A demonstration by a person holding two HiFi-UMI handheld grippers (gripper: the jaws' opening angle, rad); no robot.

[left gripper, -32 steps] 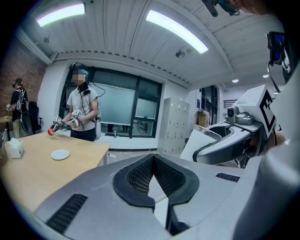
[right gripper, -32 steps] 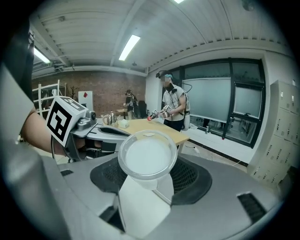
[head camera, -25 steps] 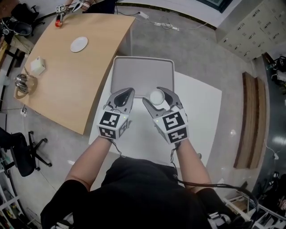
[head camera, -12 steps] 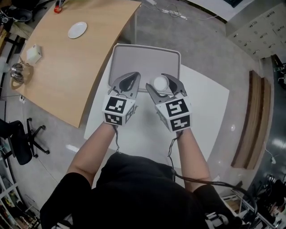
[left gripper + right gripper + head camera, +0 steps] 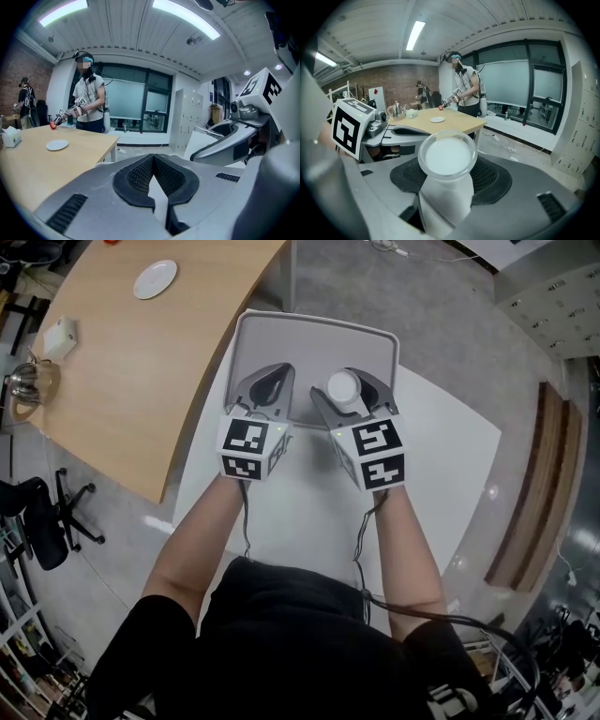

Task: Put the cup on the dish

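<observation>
White cup (image 5: 343,387) sits gripped between the jaws of my right gripper (image 5: 349,399) in the head view, above the near edge of a grey tray (image 5: 309,334) on the white table (image 5: 441,465). My left gripper (image 5: 265,395) hangs just beside it, also at the tray's near edge. The dish (image 5: 155,279) lies well apart, far up on the wooden table (image 5: 122,390). From above I see only the cup's round top, nothing of its sides.

The left gripper view gives me what the head view cannot: the two dark pads meet at their tips with only a thin wedge of gap behind, and nothing is between them. It also shows the dish (image 5: 57,145) low on the wooden table and a person (image 5: 89,101) standing beyond it.

The right gripper view shows the cup's body (image 5: 446,187). It is milky, translucent plastic with a thin clear rim, narrowing downward into the pads that clamp it on both sides. Its long axis runs roughly upright, leaning a little toward the camera, with the rimmed end on top. The dish (image 5: 437,120) is small and far behind it.
</observation>
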